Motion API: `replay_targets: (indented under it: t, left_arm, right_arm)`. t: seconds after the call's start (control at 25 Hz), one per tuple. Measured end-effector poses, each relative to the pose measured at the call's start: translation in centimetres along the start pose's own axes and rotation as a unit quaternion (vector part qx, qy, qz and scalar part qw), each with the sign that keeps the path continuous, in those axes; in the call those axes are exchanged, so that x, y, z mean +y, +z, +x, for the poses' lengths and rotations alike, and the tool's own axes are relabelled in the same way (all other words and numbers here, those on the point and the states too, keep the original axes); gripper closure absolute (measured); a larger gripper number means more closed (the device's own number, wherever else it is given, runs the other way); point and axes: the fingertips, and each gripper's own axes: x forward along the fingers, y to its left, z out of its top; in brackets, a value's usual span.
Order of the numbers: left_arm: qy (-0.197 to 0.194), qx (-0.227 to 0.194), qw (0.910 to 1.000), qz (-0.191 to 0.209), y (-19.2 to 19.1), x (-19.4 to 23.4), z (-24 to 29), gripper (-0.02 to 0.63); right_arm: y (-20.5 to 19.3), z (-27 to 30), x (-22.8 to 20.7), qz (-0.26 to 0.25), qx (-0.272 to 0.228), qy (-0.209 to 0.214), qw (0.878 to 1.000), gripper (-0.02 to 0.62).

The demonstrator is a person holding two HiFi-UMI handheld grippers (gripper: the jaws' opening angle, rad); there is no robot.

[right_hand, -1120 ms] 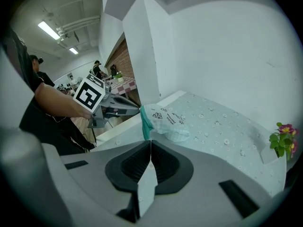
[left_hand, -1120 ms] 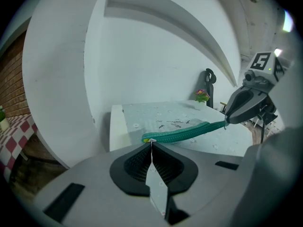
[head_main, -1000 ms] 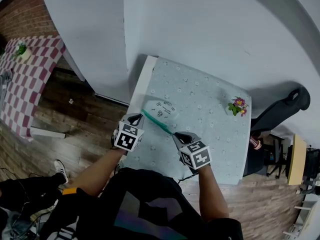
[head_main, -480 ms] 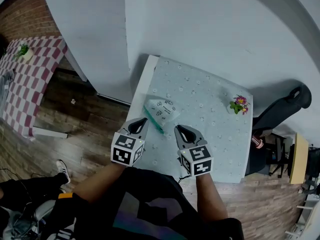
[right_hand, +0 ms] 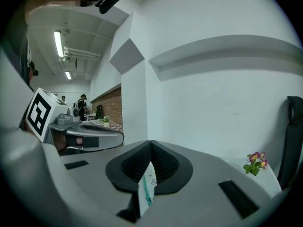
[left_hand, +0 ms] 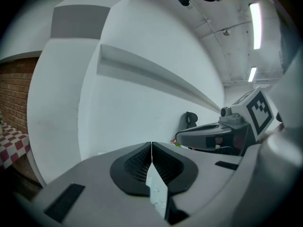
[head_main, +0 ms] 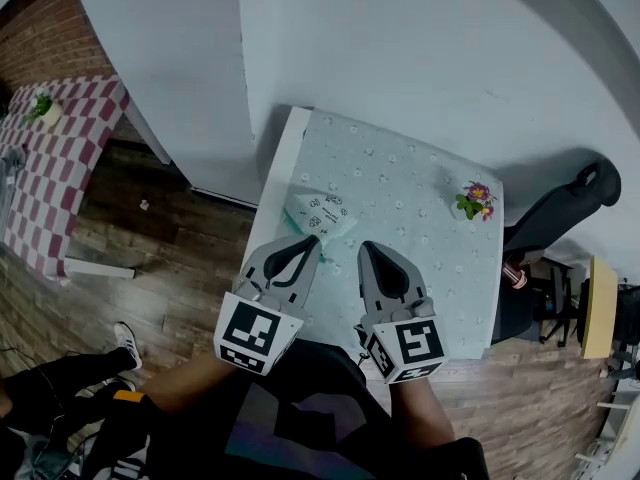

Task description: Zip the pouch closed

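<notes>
The pale pouch (head_main: 322, 212), with dark print and a teal zip along its near-left edge, lies flat on the table (head_main: 400, 198) near the left edge. Both grippers are raised above it, towards the head camera. My left gripper (head_main: 313, 240) hovers over the pouch's near corner with its jaws together and nothing between them. My right gripper (head_main: 365, 248) is just to the right of the pouch, also shut and empty. In the right gripper view the jaws (right_hand: 151, 145) meet, and a sliver of the pouch (right_hand: 146, 188) shows below them. The left gripper (left_hand: 151, 148) looks the same in its own view.
A small pot of flowers (head_main: 474, 206) stands at the table's far right. A dark chair (head_main: 560, 218) is beyond the right edge. White walls rise behind the table. A checkered table (head_main: 60, 158) stands far left on the wooden floor.
A second ago both grippers held the pouch stretched between them by its zip edge. They have let go, and the pouch now lies on the table. Both grippers pulled back and up and now stand shut.
</notes>
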Motion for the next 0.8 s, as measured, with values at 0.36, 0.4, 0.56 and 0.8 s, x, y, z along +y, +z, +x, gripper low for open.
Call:
replay_targets:
  t: [0.36, 0.4, 0.56, 0.8]
  left_arm:
    - [-0.002, -0.001, 1.0, 0.004, -0.1, -0.8, -0.4, 0.594]
    - [-0.001, 0.001, 1.0, 0.003, -0.3, -0.8, -0.4, 0.595]
    - [0.003, 0.007, 1.0, 0.001, -0.8, -0.5, -0.5, 0.594]
    - [0.017, 0.01, 0.9998, 0.0, -0.8, 0.2, -1.2, 0.594]
  right_arm:
    - [-0.1, -0.7, 0.9, -0.006, -0.009, -0.003, 1.0, 0.58]
    - [-0.2, -0.6, 0.9, -0.006, -0.008, -0.004, 1.0, 0.58]
    - [-0.8, -0.3, 0.9, -0.005, -0.002, -0.007, 1.0, 0.581]
    - [-1.1, 0.4, 1.4, -0.006, 0.003, -0.004, 1.0, 0.58]
